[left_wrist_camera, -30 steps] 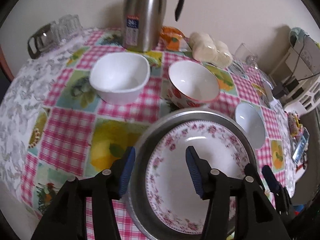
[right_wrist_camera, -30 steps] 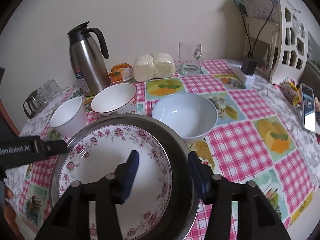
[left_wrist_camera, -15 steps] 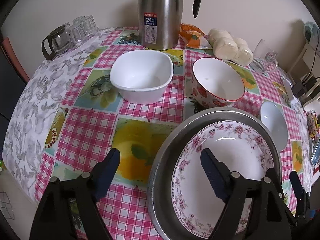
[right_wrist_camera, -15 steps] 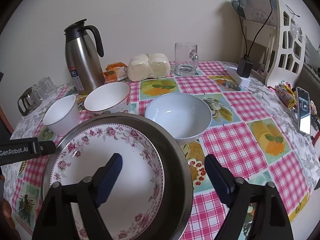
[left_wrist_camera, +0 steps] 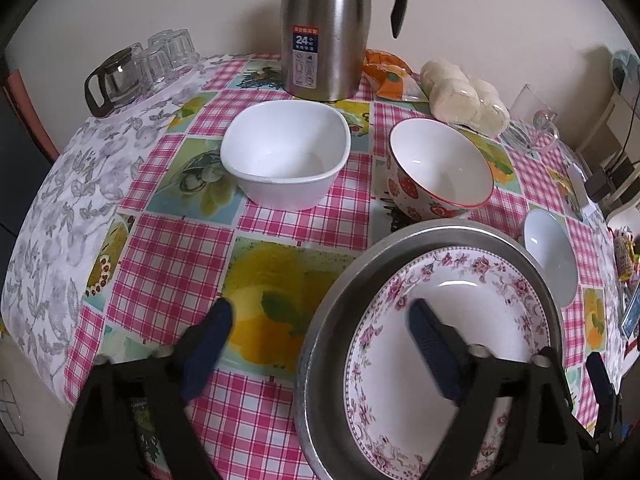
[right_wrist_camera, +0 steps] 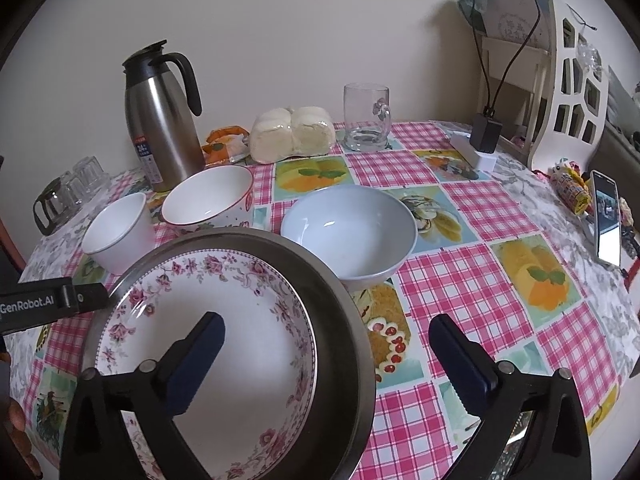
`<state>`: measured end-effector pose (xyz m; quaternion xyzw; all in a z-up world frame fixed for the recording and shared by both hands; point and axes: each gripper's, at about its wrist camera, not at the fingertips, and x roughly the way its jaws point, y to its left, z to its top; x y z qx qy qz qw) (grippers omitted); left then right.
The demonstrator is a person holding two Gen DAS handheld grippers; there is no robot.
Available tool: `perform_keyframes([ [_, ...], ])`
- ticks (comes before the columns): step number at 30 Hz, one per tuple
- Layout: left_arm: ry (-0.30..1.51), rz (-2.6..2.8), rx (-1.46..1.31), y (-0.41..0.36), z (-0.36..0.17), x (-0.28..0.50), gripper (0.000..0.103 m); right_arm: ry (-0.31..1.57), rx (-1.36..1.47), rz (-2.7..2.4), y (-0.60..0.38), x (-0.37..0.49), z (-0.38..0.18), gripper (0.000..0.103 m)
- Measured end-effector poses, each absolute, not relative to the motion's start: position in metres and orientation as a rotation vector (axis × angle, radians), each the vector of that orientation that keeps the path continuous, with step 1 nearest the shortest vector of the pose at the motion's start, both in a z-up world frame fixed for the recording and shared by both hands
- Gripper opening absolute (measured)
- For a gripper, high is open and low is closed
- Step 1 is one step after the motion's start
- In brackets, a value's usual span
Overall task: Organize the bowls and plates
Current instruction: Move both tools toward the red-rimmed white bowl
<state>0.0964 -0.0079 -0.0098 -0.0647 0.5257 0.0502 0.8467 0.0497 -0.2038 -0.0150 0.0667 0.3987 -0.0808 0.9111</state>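
A floral plate (left_wrist_camera: pixel 452 312) (right_wrist_camera: pixel 248 300) lies inside a wide metal pan (left_wrist_camera: pixel 320 344) (right_wrist_camera: pixel 340 320) at the table's near edge. My left gripper (left_wrist_camera: pixel 320 320) straddles the pan's left rim, its jaws opening, pads clear of the metal. My right gripper (right_wrist_camera: pixel 328 340) straddles the right rim and is opening too, touching nothing. Behind the pan stand a white square bowl (left_wrist_camera: pixel 286 152) (right_wrist_camera: pixel 118 238), a strawberry-patterned bowl (left_wrist_camera: pixel 440 168) (right_wrist_camera: pixel 210 200) and a pale blue bowl (left_wrist_camera: pixel 550 256) (right_wrist_camera: pixel 350 232), all empty and upright.
A steel thermos (left_wrist_camera: pixel 324 28), upturned glasses (left_wrist_camera: pixel 160 60), wrapped buns (left_wrist_camera: pixel 464 96) and a glass mug (right_wrist_camera: pixel 366 116) line the far edge by the wall. A phone (right_wrist_camera: pixel 606 216) and a white chair back (right_wrist_camera: pixel 572 80) are at the right. Checked tablecloth (left_wrist_camera: pixel 172 264) lies bare left of the pan.
Both grippers' jaws have spread from a narrow gap about the pan's rim to wide apart. The left wrist view has drifted left, so the pan sits further right in it.
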Motion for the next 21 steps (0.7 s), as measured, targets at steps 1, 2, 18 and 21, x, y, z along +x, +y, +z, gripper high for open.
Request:
perform_keyframes([
  [1,1.102,0.107,-0.141,-0.007,-0.009,0.097,0.096,0.818,0.134,-0.166,-0.203,0.050,-0.014,0.103],
  [2,1.093,0.109,-0.150,-0.006,-0.009,0.097,0.097,0.814,0.130,-0.164,-0.203,0.049,-0.013,0.103],
  [18,0.937,0.044,-0.274,0.008,0.006,0.113,0.101,0.770,0.072,-0.133,-0.200,0.056,-0.004,0.103],
  [21,0.883,0.009,-0.258,0.005,0.015,0.115,0.101,0.766,0.086,-0.126,-0.202,0.058,-0.003,0.103],
])
